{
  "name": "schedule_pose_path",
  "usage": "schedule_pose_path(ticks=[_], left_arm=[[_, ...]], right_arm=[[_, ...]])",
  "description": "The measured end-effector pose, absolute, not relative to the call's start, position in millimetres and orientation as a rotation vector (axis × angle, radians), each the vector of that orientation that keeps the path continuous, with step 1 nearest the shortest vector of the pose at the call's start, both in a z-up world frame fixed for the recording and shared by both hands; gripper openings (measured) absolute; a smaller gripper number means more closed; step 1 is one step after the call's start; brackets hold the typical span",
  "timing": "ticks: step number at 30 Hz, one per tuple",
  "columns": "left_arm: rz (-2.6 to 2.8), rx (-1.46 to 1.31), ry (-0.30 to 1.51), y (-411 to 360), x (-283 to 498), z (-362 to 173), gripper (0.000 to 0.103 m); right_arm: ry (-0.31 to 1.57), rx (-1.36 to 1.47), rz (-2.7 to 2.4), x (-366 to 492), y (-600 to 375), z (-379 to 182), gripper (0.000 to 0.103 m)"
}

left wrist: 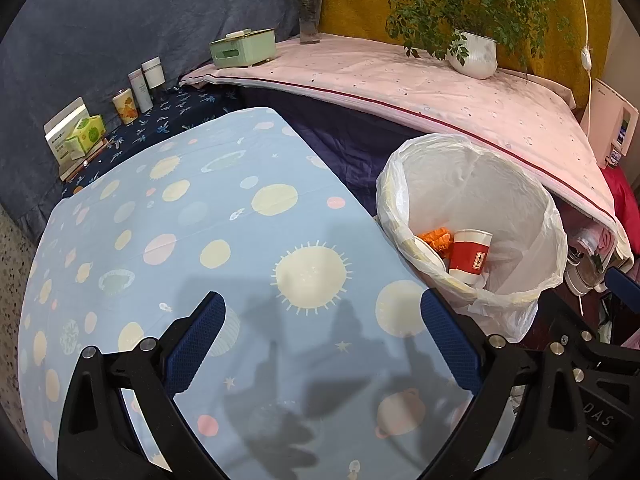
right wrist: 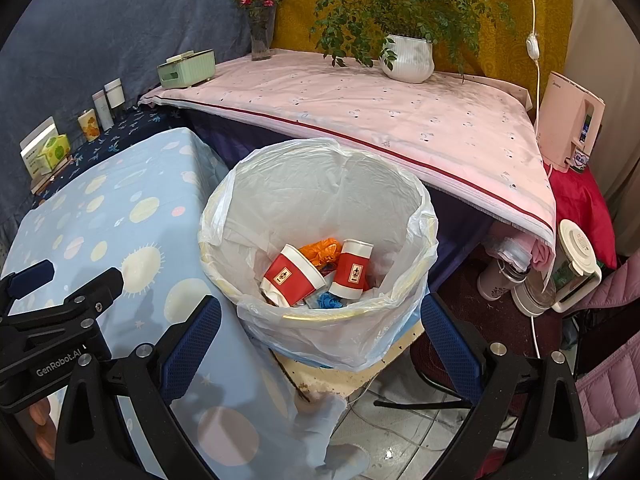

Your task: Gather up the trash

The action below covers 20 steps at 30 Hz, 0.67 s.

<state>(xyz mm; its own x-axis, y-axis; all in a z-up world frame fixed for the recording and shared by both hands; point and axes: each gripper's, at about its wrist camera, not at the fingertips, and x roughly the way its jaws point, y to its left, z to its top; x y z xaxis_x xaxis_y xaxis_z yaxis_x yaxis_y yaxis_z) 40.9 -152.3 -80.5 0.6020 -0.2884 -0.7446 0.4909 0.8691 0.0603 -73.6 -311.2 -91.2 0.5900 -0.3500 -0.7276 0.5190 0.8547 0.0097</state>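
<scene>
A bin lined with a white plastic bag (right wrist: 416, 200) stands beside the table with the blue planet-print cloth (left wrist: 180, 240). Inside lie two red and white paper cups (right wrist: 290, 276) (right wrist: 354, 268), orange wrapping (right wrist: 320, 252) and blue scraps. In the left wrist view the bin (left wrist: 548, 208) shows one cup (left wrist: 470, 256) and the orange wrapping (left wrist: 436, 238). My left gripper (left wrist: 320, 340) is open and empty above the cloth. My right gripper (right wrist: 320, 336) is open and empty, just over the bin's near rim. The left gripper also shows at the left of the right wrist view (right wrist: 68, 280).
A pink-covered table (right wrist: 360, 112) behind holds a potted plant (right wrist: 408, 58), a flower vase (right wrist: 262, 36) and a green tissue box (right wrist: 186, 68). Cups, bottles and boxes (left wrist: 80, 132) line the far left. A jug (right wrist: 572, 268) and cables lie on the floor at right.
</scene>
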Motion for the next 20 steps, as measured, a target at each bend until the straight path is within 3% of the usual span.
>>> schedule_pose_path(ticks=[20], left_arm=[[-0.487, 0.296, 0.793, -157.9, 37.3, -82.5, 0.094]], right_arm=[[0.790, 0.235, -0.515, -76.6, -313.2, -93.3, 0.096]])
